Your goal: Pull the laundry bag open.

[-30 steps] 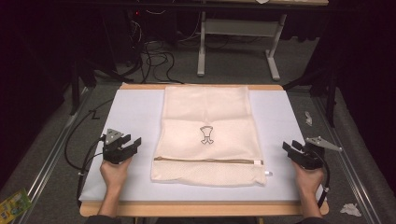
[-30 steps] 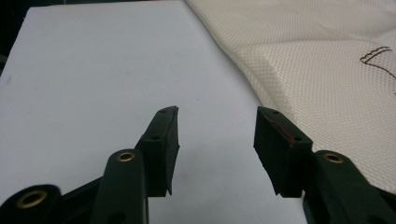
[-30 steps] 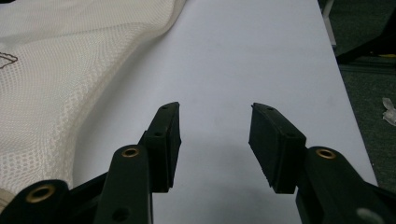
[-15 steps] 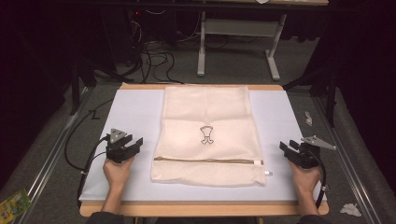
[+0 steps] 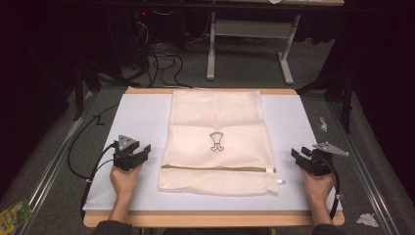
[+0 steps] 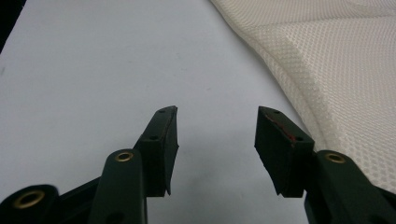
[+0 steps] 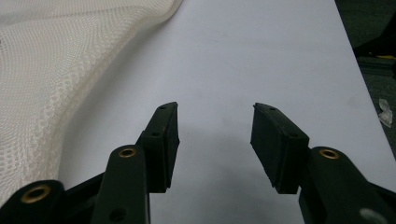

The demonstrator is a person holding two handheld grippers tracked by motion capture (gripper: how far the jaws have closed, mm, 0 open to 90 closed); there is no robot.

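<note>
- Surface: a table (image 5: 147,218) w/ a pale wooden edge, topped by a light lavender-white mat (image 5: 142,117); a dark room around it, grey carpet floor, black cables (image 5: 161,61) and a grey desk frame (image 5: 249,49) beyond the far edge.
- On the floor: a green packet (image 5: 13,214) at bottom left, bits of crumpled white stuff (image 5: 366,219) at right; too small to say what they are.
- High view: a cream mesh laundry bag (image 5: 218,142) lies flat in the mat's centre, between the two grippers, touching neither. Left gripper (image 5: 139,154) sits left of the bag, right gripper (image 5: 299,155) right of it, each in a hand resting near the front edge.
- Left gripper view adds the close-up: jaws wide apart, bare mat between them, nothing held; the bag's mesh weave and rounded edge (image 6: 327,74) lie just beside the jaw at right.
- Right gripper view: jaws wide apart too, nothing between them; bag edge (image 7: 60,65) off to the left, further from the jaws.
- Bag's look: rectangular, w/ a small dark emblem (image 5: 216,142) mid-panel, a brownish zip line (image 5: 218,168) across near the front end, a white pull tab (image 5: 280,181) at its right end, approx. square fold creases in the far half.
</note>
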